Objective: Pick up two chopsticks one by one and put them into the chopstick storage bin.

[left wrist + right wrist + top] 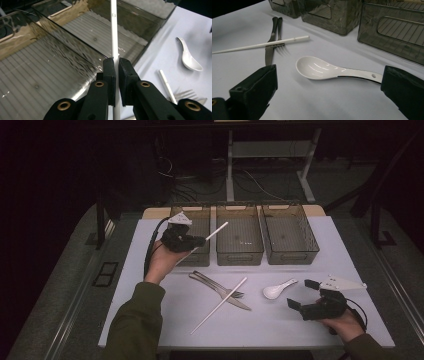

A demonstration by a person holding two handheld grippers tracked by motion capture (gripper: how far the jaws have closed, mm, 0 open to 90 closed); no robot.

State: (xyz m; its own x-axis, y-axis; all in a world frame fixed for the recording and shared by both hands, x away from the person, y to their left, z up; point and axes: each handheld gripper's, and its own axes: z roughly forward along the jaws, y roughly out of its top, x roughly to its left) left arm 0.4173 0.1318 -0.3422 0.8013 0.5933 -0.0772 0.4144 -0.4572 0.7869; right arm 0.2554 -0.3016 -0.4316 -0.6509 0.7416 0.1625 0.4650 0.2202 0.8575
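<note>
White counter (280,330) is lying under everything I am working on, with three smoky see-through bins standing side by side along its far edge: the left bin (200,220), the middle bin (239,236) and the right bin (290,235). I am holding my left tongs (202,240) up over the near wall of the left bin, and they are squeezing tight on a white chopstick (216,231); in the left gripper view that chopstick (114,32) is running straight up from between the two closed black pads, reaching out over the ribbed floors of the bins. My right tongs (304,294) are resting low at the near right of the counter, spread wide and holding nothing. In the right gripper view they (329,82) are flanking a white spoon (322,68) that is lying bowl-up on the counter, its handle end close to one jaw; I cannot tell whether they are touching. Left of the spoon, a second chopstick (220,305) is lying slantwise across a knife (230,296) and a fork (215,283).
</note>
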